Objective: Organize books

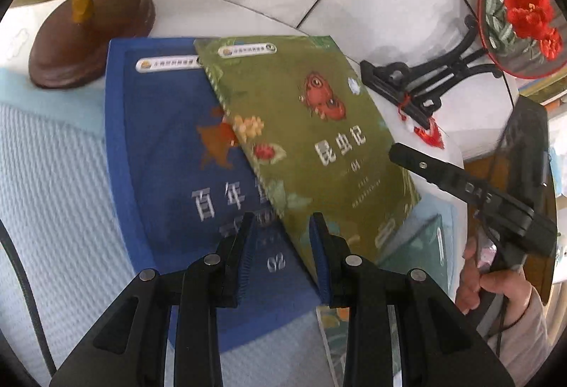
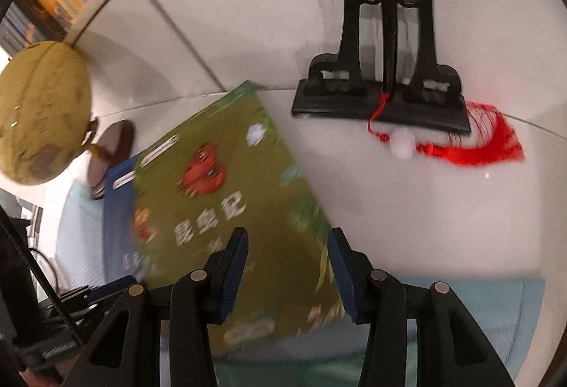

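Two grippers above overlapping books

The green book point(image 1: 308, 139) lies askew over the blue book point(image 1: 159, 153) on the pale blue mat point(image 1: 46, 174); left gripper point(image 1: 281, 227) and right gripper point(image 2: 287, 242) hover parted, gripping nothing.

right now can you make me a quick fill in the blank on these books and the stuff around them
1. The green book lies partly on top of the ____ book.
2. The tassel by the black stand is ____.
3. The globe stands on a ____ base.

Missing words: blue; red; brown
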Available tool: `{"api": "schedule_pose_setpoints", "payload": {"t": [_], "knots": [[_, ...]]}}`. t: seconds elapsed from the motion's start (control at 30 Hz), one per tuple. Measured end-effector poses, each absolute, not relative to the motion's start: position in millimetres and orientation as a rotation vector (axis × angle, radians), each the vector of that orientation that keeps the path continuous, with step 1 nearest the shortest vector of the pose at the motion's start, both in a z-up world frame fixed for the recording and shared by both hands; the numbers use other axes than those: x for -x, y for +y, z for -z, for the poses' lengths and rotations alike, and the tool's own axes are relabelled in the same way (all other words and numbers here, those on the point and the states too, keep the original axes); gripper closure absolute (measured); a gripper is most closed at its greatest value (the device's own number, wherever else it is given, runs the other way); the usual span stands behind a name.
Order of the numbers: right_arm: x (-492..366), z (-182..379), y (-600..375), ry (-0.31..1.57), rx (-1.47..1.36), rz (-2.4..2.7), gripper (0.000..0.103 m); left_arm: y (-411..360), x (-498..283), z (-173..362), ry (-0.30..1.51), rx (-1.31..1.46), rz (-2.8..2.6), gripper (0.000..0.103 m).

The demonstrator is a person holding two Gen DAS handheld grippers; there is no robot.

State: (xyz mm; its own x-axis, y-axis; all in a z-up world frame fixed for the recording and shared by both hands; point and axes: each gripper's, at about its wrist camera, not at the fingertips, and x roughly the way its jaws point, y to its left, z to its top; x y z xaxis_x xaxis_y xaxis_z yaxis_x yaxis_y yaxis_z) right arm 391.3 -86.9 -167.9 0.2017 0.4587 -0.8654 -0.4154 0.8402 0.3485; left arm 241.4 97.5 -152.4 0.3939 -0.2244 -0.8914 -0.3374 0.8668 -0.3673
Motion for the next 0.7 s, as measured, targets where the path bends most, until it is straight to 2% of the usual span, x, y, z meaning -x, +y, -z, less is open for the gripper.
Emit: {"api": "schedule_pose_setpoints", "payload": {"t": [0.37,0.7], "knots": [[-410.1,181.7,-90.3,1.295,-0.122,-0.668,0.055,101.0,-254.7,154.1,1.171,0.554,-0.080,0.074],[-324.7,169.1,-79.7,1.378,-0.138,-0.773,0.054,127.1,-199.7,146.3,1.233,0.524,-0.103,0.074]]}}
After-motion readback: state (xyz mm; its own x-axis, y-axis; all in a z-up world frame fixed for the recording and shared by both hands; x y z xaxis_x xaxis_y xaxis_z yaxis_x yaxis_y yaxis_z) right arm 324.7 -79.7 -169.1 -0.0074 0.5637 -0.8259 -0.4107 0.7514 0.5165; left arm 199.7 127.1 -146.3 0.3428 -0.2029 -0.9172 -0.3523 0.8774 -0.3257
